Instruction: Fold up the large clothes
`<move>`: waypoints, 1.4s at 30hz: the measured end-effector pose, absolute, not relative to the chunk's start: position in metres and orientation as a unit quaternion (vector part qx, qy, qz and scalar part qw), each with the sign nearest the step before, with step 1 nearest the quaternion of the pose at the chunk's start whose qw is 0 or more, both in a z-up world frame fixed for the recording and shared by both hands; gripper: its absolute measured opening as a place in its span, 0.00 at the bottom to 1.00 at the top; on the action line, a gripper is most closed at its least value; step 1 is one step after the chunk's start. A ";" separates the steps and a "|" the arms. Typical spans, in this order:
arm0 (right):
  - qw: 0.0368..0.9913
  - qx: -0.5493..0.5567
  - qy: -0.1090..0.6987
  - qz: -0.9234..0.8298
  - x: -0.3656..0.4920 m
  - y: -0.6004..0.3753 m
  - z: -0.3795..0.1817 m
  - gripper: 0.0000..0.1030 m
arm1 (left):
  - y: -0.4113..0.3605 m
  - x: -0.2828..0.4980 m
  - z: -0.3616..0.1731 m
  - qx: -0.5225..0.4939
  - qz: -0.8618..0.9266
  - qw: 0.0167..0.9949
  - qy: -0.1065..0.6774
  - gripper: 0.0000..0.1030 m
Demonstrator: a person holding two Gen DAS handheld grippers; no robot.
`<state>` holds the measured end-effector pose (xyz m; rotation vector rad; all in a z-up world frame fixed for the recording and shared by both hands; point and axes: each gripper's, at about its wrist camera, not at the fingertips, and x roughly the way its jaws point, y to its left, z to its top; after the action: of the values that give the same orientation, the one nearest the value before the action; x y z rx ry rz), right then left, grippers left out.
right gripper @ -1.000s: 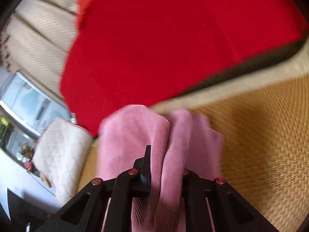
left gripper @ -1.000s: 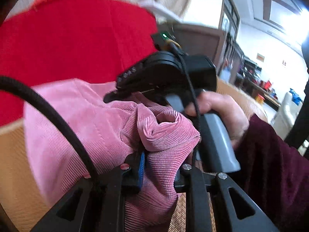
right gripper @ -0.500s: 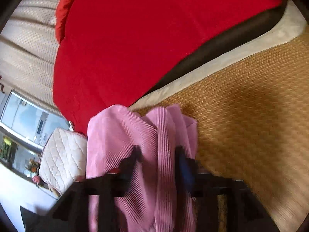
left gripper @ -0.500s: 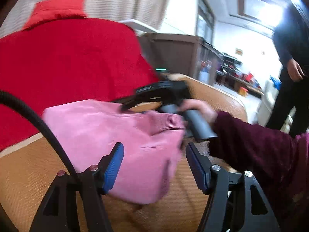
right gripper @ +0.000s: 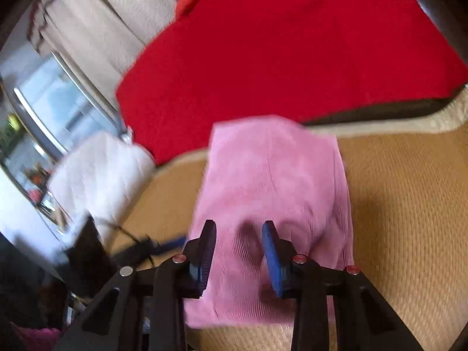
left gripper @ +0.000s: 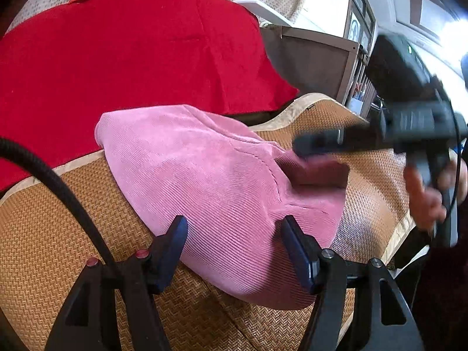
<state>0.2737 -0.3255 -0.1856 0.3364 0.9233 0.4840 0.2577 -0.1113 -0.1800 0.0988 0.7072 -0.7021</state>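
**Count of things in view**

One pink corduroy garment [left gripper: 210, 181], folded. One red blanket [left gripper: 131, 52]. One woven mat [left gripper: 52, 234]. One white quilted cushion [right gripper: 96, 169]. Two grippers: left gripper [left gripper: 234, 245] and right gripper [right gripper: 238, 251].

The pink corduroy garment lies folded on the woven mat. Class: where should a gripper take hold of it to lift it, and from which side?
Probably the near rounded edge of the pink garment, approached low from the front, over the woven mat. That edge bulges up, so open fingers could straddle its stacked layers.
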 end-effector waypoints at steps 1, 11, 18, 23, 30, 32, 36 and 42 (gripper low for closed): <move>0.844 0.161 0.467 0.209 0.278 -0.328 -0.204 0.28 | -0.113 0.257 -0.182 0.052 -0.336 0.876 0.342 0.66; 0.808 0.209 0.523 0.173 0.305 -0.342 -0.218 0.16 | -0.116 0.263 -0.190 0.064 -0.333 0.870 0.358 0.68; 0.821 0.223 0.494 0.181 0.380 -0.327 -0.189 0.18 | -0.120 0.263 -0.191 0.071 -0.337 0.870 0.353 0.68; 0.783 0.226 0.558 0.154 0.443 -0.308 -0.241 0.19 | -0.120 0.260 -0.193 0.074 -0.341 0.869 0.350 0.68; 0.795 0.257 0.530 0.143 0.423 -0.328 -0.240 0.18 | -0.116 0.259 -0.191 0.068 -0.346 0.868 0.348 0.70; 0.804 0.262 0.515 0.142 0.407 -0.338 -0.229 0.20 | -0.113 0.258 -0.188 0.060 -0.348 0.870 0.345 0.70; 0.823 0.252 0.485 0.156 0.372 -0.347 -0.196 0.20 | -0.099 0.256 -0.170 0.024 -0.353 0.881 0.314 0.70; 0.830 0.236 0.474 0.173 0.331 -0.353 -0.180 0.20 | -0.082 0.265 -0.168 -0.011 -0.322 0.894 0.312 0.70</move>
<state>0.3314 -0.3526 -0.1795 0.5009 1.0063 0.3677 0.2655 -0.0823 -0.1677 -0.0230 0.6467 -0.6668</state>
